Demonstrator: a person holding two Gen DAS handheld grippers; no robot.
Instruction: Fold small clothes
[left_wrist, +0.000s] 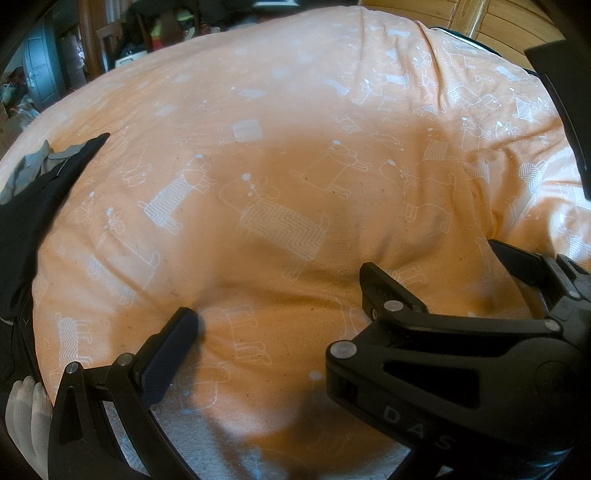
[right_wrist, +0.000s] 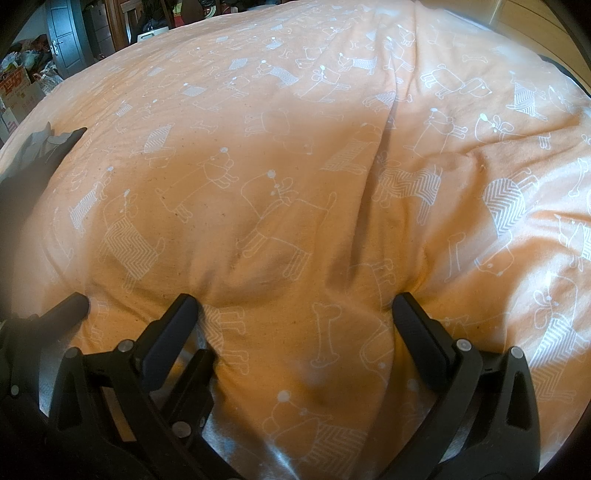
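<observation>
Dark clothes (left_wrist: 37, 199) heaped at the far left edge of the bed, black cloth with a grey piece (left_wrist: 31, 166) on top, well apart from both pairs of tongs. Underneath and all around, a rumpled orange cover (left_wrist: 295, 122) printed with white dogs and bones, creased down the right half. Right tongs (right_wrist: 295, 314) spread wide, tips touching the cover, holding nothing. Left tongs (left_wrist: 295, 321) just beside them on the left, also spread and holding nothing, their right finger hidden behind the right tongs in the left wrist view. White gloved hand (left_wrist: 26, 413) at the lower left corner. Grey door (right_wrist: 62, 33) beyond the bed.
</observation>
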